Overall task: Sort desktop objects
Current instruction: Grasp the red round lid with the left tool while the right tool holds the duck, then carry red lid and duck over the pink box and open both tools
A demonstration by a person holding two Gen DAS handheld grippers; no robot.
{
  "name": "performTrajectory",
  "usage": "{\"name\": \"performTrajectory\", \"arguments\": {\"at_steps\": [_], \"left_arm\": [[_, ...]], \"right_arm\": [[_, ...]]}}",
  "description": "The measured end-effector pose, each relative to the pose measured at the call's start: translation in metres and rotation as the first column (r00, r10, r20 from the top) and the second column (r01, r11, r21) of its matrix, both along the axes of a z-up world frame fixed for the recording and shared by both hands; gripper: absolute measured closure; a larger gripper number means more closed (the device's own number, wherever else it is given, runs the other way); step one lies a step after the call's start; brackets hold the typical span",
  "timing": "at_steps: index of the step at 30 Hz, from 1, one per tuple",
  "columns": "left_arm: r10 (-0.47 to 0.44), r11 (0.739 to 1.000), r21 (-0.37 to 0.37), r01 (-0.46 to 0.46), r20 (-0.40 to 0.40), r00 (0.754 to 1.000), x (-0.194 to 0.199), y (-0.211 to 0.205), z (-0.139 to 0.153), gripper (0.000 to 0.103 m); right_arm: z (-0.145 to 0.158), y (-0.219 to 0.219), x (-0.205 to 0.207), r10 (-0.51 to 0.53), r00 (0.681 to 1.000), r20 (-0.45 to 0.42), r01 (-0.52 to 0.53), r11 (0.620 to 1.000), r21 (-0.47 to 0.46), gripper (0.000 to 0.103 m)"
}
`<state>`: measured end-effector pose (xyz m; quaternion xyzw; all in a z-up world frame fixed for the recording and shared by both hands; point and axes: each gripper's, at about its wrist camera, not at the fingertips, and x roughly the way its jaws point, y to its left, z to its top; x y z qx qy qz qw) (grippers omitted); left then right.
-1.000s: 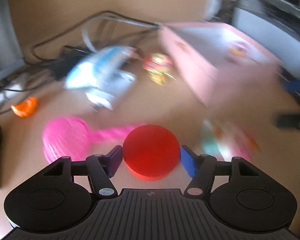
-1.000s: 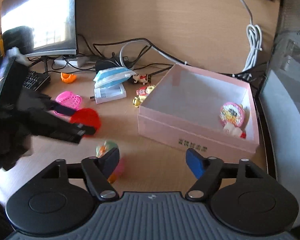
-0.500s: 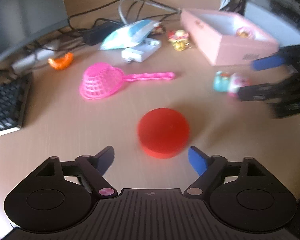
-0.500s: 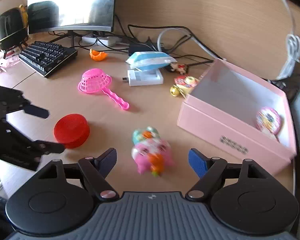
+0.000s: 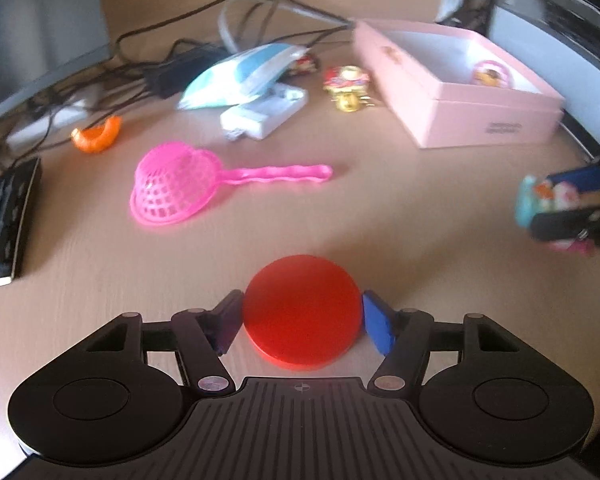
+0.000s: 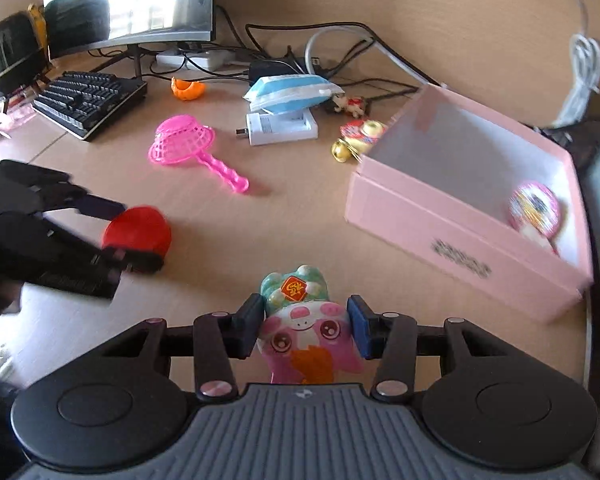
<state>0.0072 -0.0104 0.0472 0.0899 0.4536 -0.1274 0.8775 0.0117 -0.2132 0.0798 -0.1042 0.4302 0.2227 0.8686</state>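
My left gripper (image 5: 300, 320) is shut on a red round lid (image 5: 301, 311) that rests on the desk; it also shows in the right wrist view (image 6: 137, 233). My right gripper (image 6: 305, 326) is shut on a pink and teal pig toy (image 6: 306, 328), seen blurred at the right in the left wrist view (image 5: 548, 204). An open pink box (image 6: 460, 240) with a round toy (image 6: 534, 210) inside stands to the right. A pink strainer (image 5: 188, 188) lies mid-desk.
A blue and white packet (image 6: 292, 92) lies on a white charger (image 6: 282, 128). Gold and red trinkets (image 6: 358, 138) sit by the box. An orange piece (image 6: 187, 89), a keyboard (image 6: 88, 100), a monitor (image 6: 128, 0) and cables are at the back.
My left gripper moved forward and closed on the red lid. My right gripper moved forward and closed on the pig toy.
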Motion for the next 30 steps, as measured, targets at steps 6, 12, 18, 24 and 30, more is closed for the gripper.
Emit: {"name": "performTrajectory", "arguments": {"at_steps": [6,12,18,24,30], "left_arm": [[-0.164,0.981,-0.083,0.175,0.125,0.978,0.000,-0.036,0.061,0.034],[-0.244,0.945,-0.118,0.304,0.362,0.900,0.025,-0.079,0.137,0.034],[-0.257,0.939,-0.113,0.326,0.401,0.879,0.078,-0.112,0.144,0.034],[-0.228,0.951,-0.139,0.275,0.282,0.932,0.127,-0.124,0.118,0.018],[-0.079,0.986,-0.127,0.108,0.220,0.972,0.103,-0.047,0.089,0.006]], "right_arm": [[0.070,-0.045,-0.027,-0.086,0.989,0.120,0.078,0.995,0.069,0.058],[0.164,-0.076,-0.035,-0.214,0.885,0.413,0.167,0.975,0.146,0.058],[0.185,-0.093,-0.001,-0.314,0.830,0.461,0.250,0.948,0.197,0.058],[0.165,-0.091,0.074,-0.389,0.854,0.345,0.306,0.913,0.271,0.057],[0.128,-0.089,0.118,-0.465,0.850,0.246,0.395,0.873,0.285,0.047]]}}
